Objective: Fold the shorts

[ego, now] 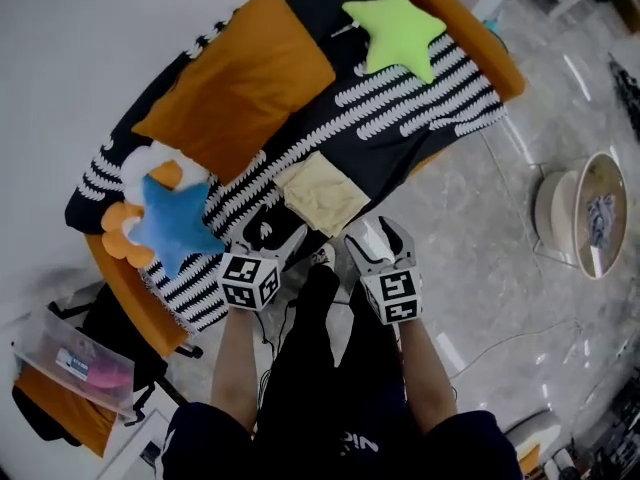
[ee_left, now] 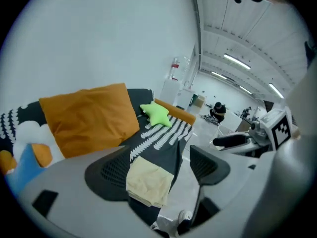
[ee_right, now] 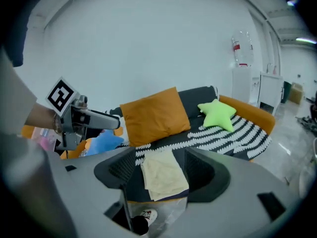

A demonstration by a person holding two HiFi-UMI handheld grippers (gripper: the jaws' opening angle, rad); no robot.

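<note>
the pale yellow folded cloth shorts [ego: 322, 193] lie on the sofa's striped black-and-white blanket [ego: 420, 98]. left gripper [ego: 272, 240] and right gripper [ego: 380, 240] gape empty, clear of them. likely soft, light, floppy: pinch the edges.

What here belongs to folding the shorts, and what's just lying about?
For the job:
- shorts, lying folded on the blanket
- left gripper, open and empty
- right gripper, open and empty

Lying about:
- orange pillow
- green star
- blue star
- plastic box, on the floor beside the sofa
</note>
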